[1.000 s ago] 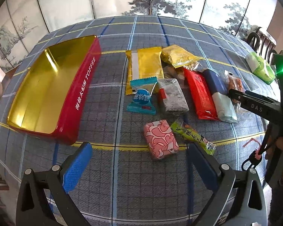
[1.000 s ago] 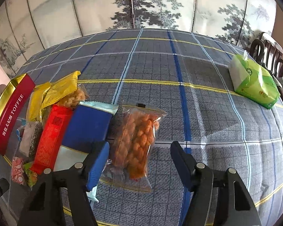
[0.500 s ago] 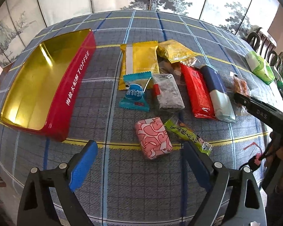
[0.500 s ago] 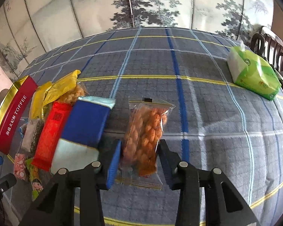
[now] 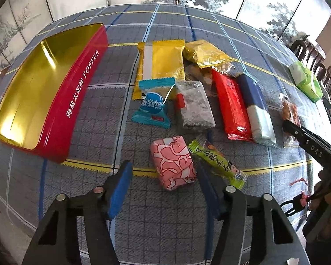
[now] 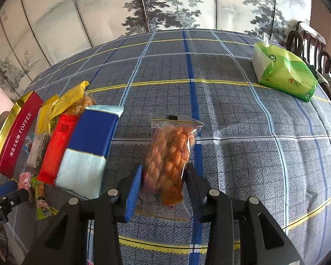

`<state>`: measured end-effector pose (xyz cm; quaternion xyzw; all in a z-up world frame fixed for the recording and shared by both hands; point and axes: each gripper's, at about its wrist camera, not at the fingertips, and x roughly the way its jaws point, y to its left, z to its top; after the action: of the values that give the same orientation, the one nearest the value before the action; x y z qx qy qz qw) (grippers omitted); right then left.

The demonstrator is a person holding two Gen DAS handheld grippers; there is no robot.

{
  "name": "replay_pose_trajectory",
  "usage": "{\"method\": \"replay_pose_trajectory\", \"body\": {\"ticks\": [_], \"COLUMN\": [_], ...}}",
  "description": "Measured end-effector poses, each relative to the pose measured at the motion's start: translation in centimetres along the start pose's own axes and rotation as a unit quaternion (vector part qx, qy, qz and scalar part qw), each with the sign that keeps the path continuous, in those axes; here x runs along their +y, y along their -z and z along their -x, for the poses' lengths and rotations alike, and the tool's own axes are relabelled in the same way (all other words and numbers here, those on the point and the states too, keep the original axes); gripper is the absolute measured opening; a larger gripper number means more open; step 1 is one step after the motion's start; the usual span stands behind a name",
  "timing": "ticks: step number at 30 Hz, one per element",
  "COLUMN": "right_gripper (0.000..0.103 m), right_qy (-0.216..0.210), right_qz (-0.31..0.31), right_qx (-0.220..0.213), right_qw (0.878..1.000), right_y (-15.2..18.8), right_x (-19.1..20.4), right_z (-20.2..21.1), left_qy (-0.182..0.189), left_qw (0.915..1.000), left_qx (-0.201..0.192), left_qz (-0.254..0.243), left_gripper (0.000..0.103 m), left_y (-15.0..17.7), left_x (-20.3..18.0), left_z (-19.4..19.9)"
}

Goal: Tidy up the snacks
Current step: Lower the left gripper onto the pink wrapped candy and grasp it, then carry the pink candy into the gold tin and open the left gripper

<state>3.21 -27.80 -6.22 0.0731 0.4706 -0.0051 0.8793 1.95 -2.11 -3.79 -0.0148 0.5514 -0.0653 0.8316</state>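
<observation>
My right gripper [image 6: 163, 187] has closed in over the last second: jaws were wide around the clear bag of orange twist snacks [image 6: 168, 152], now both pads press the bag's sides, so it's clamped on it, bag still lying on the plaid tablecloth [image 6: 231, 114]. Means the pick is set; my guess is lift and carry to the tin next. My left gripper [image 5: 163, 187] has crept forward too, jaws still spread apart and holding nothing, now straddling the pink-and-white wrapped snack [image 5: 173, 162], pads not touching it. Beside that sits the green strip packet [image 5: 216, 163], cartoon face on it, text unreadable. Red-and-gold tin [image 5: 77, 92] sits open and empty at left, side reads "TOFFEE" after Chinese characters I won't vouch for. Teal packet [image 5: 153, 106] has white Chinese lettering, too warped to read. Red packet [image 5: 231, 103] and blue-and-pale packet [image 5: 256, 108] lie side by side, touching. Right tool's arm shows "DAS". Green tissue pack [image 6: 282, 72] far right, well apart, logo illegible.
</observation>
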Motion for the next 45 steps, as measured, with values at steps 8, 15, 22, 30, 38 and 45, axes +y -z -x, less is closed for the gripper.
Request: {"method": "replay_pose_trajectory", "body": {"ticks": [8,15,22,30,38,45], "right_gripper": [0.040,0.040,0.040,0.040,0.040,0.040], "right_qy": [0.000,0.002,0.004,0.007,0.013,0.020], "right_qz": [0.001,0.000,0.001,0.003,0.007,0.012], "right_qx": [0.001,0.001,0.003,0.007,0.012,0.018], "right_qw": [1.000,1.000,1.000,1.000,1.000,1.000], "right_y": [0.1,0.1,-0.1,-0.1,-0.3,-0.4], "right_x": [-0.1,0.0,0.1,0.2,0.4,0.6], "right_z": [0.0,0.0,-0.1,-0.1,-0.2,-0.3], "left_qy": [-0.013,-0.015,-0.015,-0.001,0.004,0.007], "left_qw": [0.9999,0.9997,0.9995,0.9996,0.9988,0.9978], "left_qx": [-0.001,0.005,0.004,0.000,-0.019,-0.039], "left_qz": [0.002,-0.016,-0.028,-0.030,-0.046,-0.054], "left_gripper": [0.045,0.047,0.031,0.027,0.027,0.027], "left_y": [-0.1,-0.5,-0.8,-0.8,-0.8,-1.5], "left_x": [1.1,0.7,0.4,0.7,0.7,1.7], "left_z": [0.4,-0.2,-0.5,-0.4,1.4,3.6]}}
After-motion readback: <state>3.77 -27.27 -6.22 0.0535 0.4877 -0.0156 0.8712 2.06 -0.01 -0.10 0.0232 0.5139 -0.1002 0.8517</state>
